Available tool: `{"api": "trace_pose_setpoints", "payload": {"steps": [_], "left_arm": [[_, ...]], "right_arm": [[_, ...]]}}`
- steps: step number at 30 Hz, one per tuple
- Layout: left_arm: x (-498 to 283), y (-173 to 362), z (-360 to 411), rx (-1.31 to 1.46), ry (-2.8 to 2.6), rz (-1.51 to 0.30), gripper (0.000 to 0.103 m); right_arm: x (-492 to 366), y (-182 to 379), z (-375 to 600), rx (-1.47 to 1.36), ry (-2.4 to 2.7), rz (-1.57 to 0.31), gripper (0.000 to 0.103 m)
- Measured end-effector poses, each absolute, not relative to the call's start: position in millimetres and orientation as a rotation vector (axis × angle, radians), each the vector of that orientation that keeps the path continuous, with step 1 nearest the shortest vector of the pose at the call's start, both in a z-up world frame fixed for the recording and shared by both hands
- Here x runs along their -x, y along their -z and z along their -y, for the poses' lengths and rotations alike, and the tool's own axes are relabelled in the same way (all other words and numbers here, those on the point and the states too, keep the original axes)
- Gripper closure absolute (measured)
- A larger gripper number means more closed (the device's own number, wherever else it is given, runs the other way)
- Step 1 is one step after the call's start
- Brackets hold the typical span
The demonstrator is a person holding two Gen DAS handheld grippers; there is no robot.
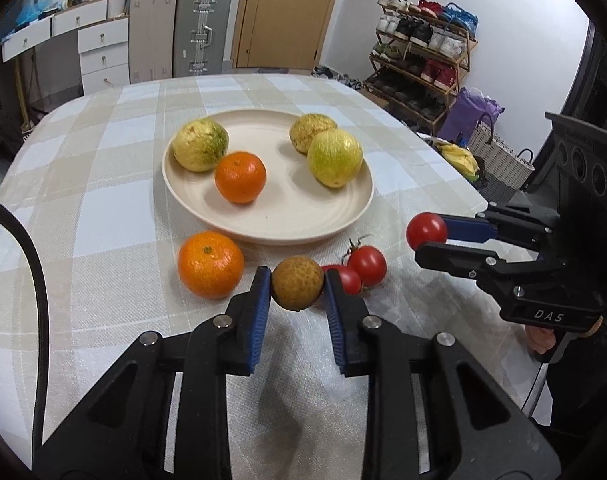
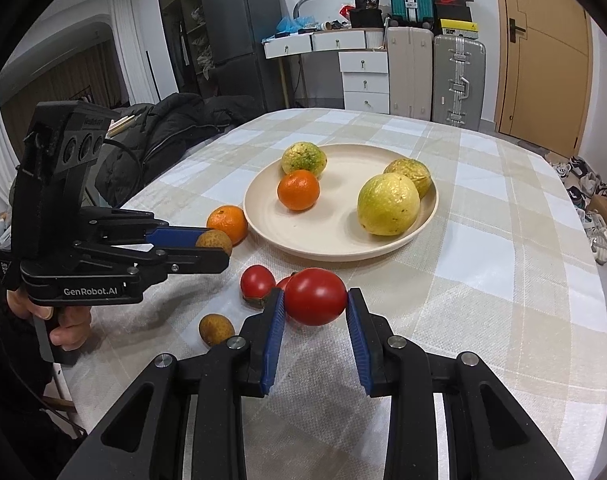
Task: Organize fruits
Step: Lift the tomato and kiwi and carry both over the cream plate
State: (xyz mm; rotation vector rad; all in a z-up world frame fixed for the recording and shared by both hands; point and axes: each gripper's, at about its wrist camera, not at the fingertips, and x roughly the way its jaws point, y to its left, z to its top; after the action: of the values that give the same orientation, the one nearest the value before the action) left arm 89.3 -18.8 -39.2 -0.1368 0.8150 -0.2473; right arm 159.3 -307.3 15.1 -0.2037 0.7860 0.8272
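Basically, the bench [image 2: 503,240] ran out of view at the near edge, cut off behind both tools. The plate [image 1: 303,228] sat mid-bench carrying three yellow-green fruits and one orange [image 1: 240,177]; a second orange [image 1: 210,264] lay on the cloth just beside its rim. The right gripper [image 2: 315,300] had its jaws clamped on a tomato [image 2: 315,297], which partly hid one of two more tomatoes [image 2: 257,282] behind it. The left gripper [image 1: 298,284] had its jaws pinching a small brown fruit [image 1: 298,283] at the tips. One more brown fruit [image 2: 216,329] lay loose near the bench edge.
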Motion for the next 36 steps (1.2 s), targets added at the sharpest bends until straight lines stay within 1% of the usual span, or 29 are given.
{"api": "trace_pose_setpoints", "payload": {"steps": [17,25,36], "left_arm": [[-109.5,16.2,2.7,0.138,0.134,-0.703,0.079],[-130.5,15.1,-4.2,0.154,0.106,-0.698,0.079],[-162.9,31.5,-10.1,0.156,0.058,-0.726,0.079]], "right_arm": [[-182.2,-29.6,307.9,0.124,-0.763,-0.736,0.071],[-197.3,-28.6,300.5,0.117,-0.742,-0.745,0.071],[-212.0,-18.6,288.8,0.104,-0.762,-0.794,0.071]]}}
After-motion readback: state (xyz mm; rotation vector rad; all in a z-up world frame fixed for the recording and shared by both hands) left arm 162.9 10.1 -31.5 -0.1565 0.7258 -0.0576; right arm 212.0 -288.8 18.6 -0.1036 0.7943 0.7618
